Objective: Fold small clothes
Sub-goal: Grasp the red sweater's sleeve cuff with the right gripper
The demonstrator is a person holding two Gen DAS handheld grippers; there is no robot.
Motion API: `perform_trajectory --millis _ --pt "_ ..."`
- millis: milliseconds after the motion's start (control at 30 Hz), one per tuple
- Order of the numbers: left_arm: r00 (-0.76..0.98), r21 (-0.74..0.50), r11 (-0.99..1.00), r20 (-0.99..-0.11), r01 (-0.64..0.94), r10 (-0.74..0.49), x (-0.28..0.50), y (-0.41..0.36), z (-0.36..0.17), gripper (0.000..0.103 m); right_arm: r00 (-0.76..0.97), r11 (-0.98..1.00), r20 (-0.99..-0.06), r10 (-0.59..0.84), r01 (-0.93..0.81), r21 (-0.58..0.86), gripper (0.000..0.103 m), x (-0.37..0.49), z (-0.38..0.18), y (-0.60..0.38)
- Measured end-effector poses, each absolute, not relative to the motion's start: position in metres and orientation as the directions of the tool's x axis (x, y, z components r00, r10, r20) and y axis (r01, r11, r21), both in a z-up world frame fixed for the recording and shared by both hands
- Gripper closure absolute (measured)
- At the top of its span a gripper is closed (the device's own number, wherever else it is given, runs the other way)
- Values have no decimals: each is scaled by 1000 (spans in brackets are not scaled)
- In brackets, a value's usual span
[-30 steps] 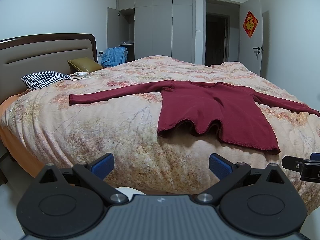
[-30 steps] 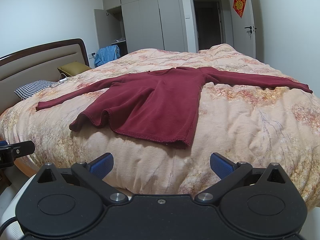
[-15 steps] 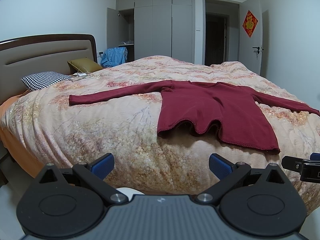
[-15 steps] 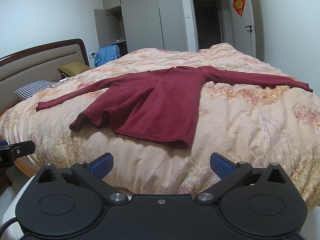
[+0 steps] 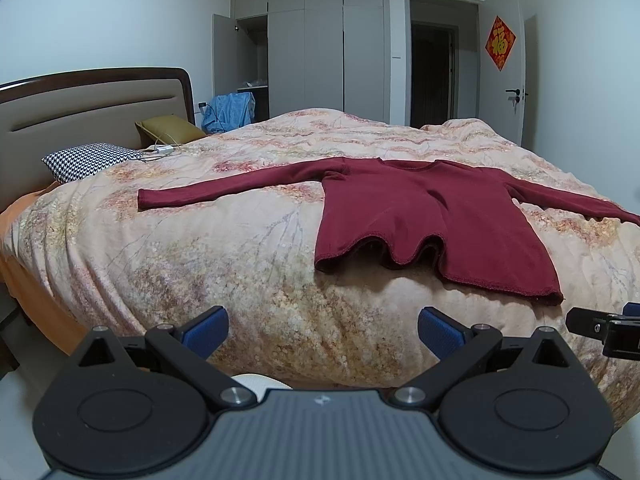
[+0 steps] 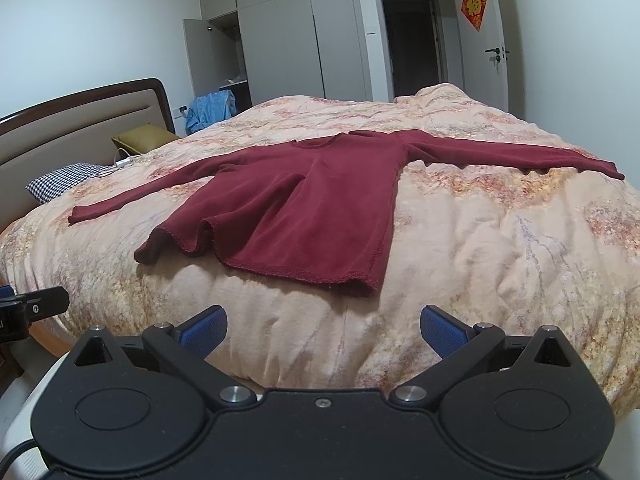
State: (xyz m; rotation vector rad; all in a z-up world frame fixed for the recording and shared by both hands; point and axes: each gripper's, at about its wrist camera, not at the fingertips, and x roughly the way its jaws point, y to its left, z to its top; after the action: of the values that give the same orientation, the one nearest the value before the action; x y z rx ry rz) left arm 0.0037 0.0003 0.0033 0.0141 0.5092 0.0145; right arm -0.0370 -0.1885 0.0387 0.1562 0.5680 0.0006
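A dark red long-sleeved sweater (image 5: pixel 432 216) lies flat on the bed with both sleeves spread out; its hem near the front edge is wavy. It also shows in the right wrist view (image 6: pixel 312 208). My left gripper (image 5: pixel 323 330) is open and empty, held off the bed's front edge, short of the hem's left part. My right gripper (image 6: pixel 323 328) is open and empty, just in front of the hem's right corner. Each gripper's tip shows at the edge of the other's view.
The bed has a floral peach duvet (image 5: pixel 200 248) and a brown headboard (image 5: pixel 80 108) at left. A checked pillow (image 5: pixel 88 158), an olive cushion (image 5: pixel 168 128) and a white charger cable lie near the headboard. Wardrobe, open doorway and door stand behind.
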Motion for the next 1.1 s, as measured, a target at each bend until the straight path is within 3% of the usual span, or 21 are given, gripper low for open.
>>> perform_trajectory --millis 367,600,867,1100 --pt "861 49 999 -507 -14 37 39 -7 13 0 874 986 -486 20 65 156 0 -7 33 -218" --pt "856 81 996 -517 29 17 98 -32 30 0 939 974 -339 -58 128 188 0 29 33 -277" --pt "867 122 989 -498 86 -14 194 -78 51 0 894 949 -415 -172 263 175 0 94 29 -367" --pt "871 105 979 -480 176 -105 279 -136 49 0 855 883 -475 -208 372 284 0 138 13 -463"
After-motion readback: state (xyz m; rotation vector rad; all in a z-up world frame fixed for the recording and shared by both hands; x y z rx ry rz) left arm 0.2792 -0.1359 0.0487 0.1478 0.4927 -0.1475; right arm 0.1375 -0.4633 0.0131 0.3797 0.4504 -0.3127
